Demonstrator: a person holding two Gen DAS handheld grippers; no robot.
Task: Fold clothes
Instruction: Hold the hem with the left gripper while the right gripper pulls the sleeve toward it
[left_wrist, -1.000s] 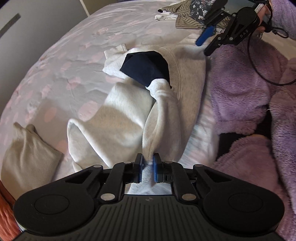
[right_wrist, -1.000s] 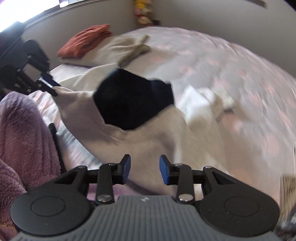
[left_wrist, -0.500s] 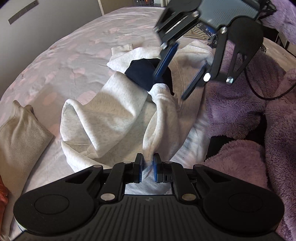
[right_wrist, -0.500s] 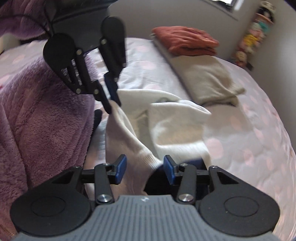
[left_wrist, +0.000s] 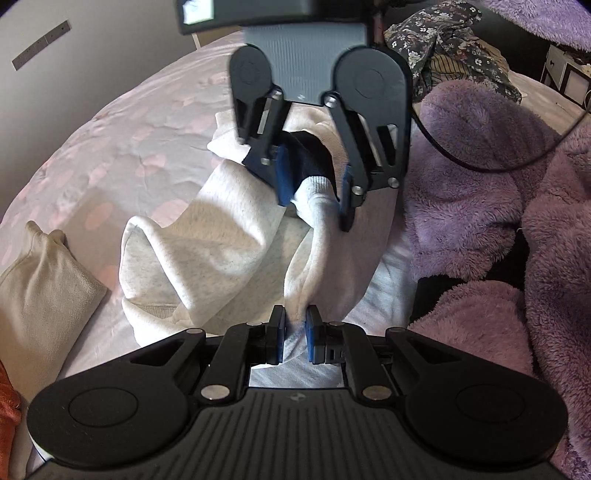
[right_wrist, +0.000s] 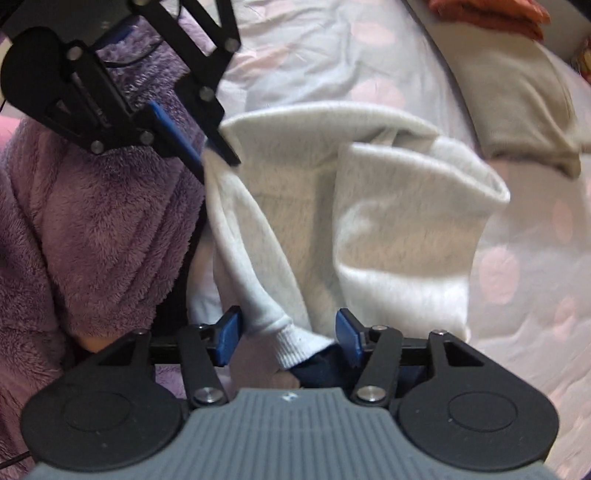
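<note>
1. A purple fleece blanket (left_wrist: 491, 206) is bunched along one edge of the bed (left_wrist: 122, 147); a beige folded cloth (left_wrist: 44, 280) and an orange one (right_wrist: 491, 14) lie on the far side; patterned clothes (left_wrist: 450, 44) are heaped beyond.
2. The pale grey sweatshirt (left_wrist: 207, 251) lies rumpled mid-bed, one sleeve (right_wrist: 243, 258) stretched between the tools, its ribbed cuff (right_wrist: 295, 347) over a dark navy patch (left_wrist: 306, 155).
3. The left gripper (left_wrist: 295, 332) is pressed together, pinching the sleeve's upper end.
4. The right gripper (right_wrist: 288, 339) points down, jaws opening; the cuff sits between them, pads apparently clear of it.
</note>
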